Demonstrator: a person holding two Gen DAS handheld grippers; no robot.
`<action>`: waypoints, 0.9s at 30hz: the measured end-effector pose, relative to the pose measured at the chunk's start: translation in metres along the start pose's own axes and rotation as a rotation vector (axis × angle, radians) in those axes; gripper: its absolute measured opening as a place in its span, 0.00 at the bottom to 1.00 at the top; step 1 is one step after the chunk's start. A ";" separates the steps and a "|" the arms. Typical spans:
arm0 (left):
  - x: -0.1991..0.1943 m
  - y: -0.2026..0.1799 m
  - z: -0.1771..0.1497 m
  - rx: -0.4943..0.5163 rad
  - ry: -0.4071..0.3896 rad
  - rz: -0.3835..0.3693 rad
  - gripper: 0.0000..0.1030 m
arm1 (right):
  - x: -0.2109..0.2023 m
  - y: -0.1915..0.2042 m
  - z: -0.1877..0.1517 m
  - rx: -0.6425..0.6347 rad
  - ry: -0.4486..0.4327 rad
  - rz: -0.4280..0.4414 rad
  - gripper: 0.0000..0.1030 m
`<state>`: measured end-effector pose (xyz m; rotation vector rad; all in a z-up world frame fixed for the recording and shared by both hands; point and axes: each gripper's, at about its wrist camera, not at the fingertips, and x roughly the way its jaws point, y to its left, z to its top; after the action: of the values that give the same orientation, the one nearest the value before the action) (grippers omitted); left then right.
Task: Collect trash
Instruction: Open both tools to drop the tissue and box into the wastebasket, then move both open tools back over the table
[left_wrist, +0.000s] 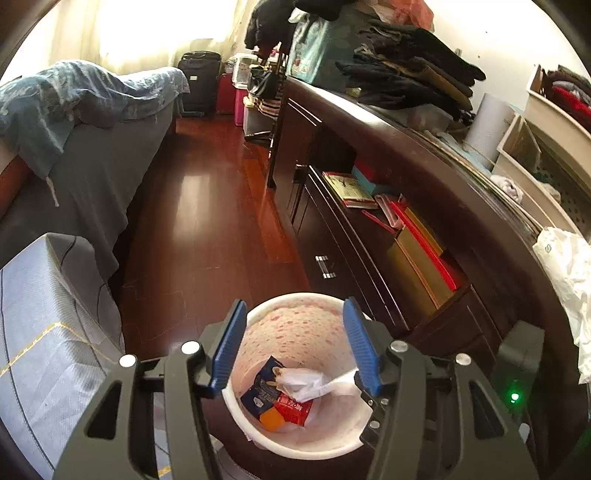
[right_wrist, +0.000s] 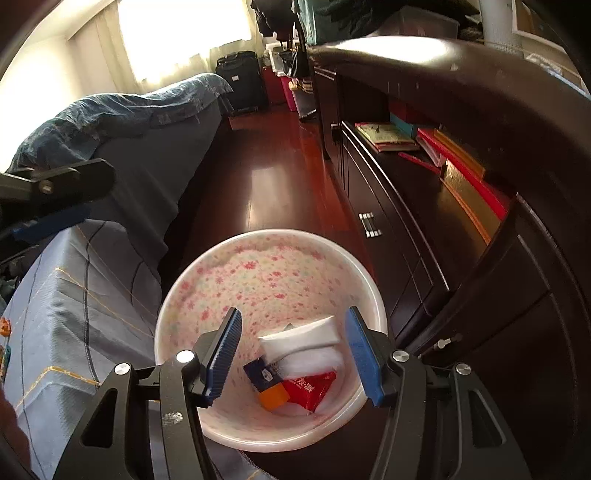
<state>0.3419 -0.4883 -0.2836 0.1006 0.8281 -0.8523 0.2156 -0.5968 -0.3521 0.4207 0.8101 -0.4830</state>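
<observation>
A white bin (left_wrist: 291, 296) with a pink flowered liner stands on the floor between bed and cabinet. At its bottom lie a blue packet (left_wrist: 264, 387), a red packet (left_wrist: 295, 408), an orange piece (left_wrist: 271, 421) and crumpled white tissue (left_wrist: 304, 384). My left gripper (left_wrist: 294, 306) hangs over the bin, open; a tail of the tissue reaches toward its right pad. My right gripper (right_wrist: 293, 313) is open over the same bin (right_wrist: 266, 233). A flat white packet (right_wrist: 299, 338) shows between its fingers, clear of the left pad, above the red packet (right_wrist: 312, 389).
A dark wooden cabinet (left_wrist: 369, 122) runs along the right, with books (left_wrist: 417, 251) on an open shelf and a white plastic bag (left_wrist: 565, 277) on top. A grey-sheeted bed (left_wrist: 85, 177) and a folded quilt (left_wrist: 40, 317) fill the left. Red wooden floor (left_wrist: 207, 206) lies between.
</observation>
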 end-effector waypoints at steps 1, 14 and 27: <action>-0.004 0.003 -0.001 -0.003 -0.011 0.006 0.61 | 0.000 0.000 -0.001 -0.003 0.000 0.000 0.59; -0.087 0.046 -0.016 -0.043 -0.098 0.200 0.74 | -0.040 0.041 -0.012 -0.045 -0.001 0.064 0.72; -0.210 0.152 -0.058 -0.237 -0.186 0.478 0.93 | -0.104 0.164 -0.036 -0.248 -0.013 0.286 0.84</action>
<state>0.3349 -0.2314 -0.2163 0.0080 0.6842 -0.3054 0.2246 -0.4191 -0.2663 0.2959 0.7719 -0.1170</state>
